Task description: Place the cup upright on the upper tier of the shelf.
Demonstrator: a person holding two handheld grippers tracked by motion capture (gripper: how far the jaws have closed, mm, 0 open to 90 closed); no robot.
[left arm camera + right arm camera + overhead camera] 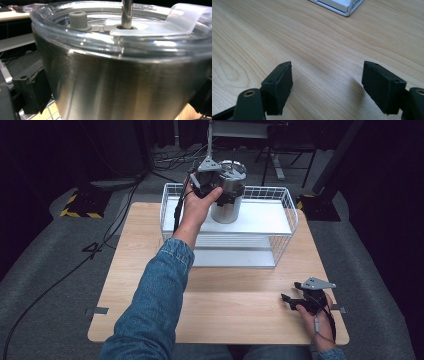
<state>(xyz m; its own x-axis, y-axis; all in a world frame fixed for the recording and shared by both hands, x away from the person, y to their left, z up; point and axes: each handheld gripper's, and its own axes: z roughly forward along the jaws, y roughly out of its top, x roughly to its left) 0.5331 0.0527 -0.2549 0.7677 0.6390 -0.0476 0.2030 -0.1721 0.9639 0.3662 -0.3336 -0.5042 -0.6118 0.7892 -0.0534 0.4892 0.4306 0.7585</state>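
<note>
A stainless steel tumbler (pixel 226 209) with a clear lid (pixel 125 35) and a metal straw (pixel 127 12) is upright at the top shelf of a white wire rack (pixel 281 195). Whether its base rests on the shelf I cannot tell. My left gripper (pixel 229 190) is shut on the tumbler (pixel 120 85) just below the lid, one black jaw on each side of its body. My right gripper (pixel 287 301) lies low over the wooden table (pixel 235 290) near the front right corner. In the right gripper view that gripper (pixel 327 85) is open, with bare wood between its pads.
The rack has a white top shelf (pixel 265 220) and a lower shelf (pixel 235 256), and stands at the table's far middle; its corner (pixel 342 7) shows ahead of the right gripper. Cables and dark stands lie on the floor beyond the table.
</note>
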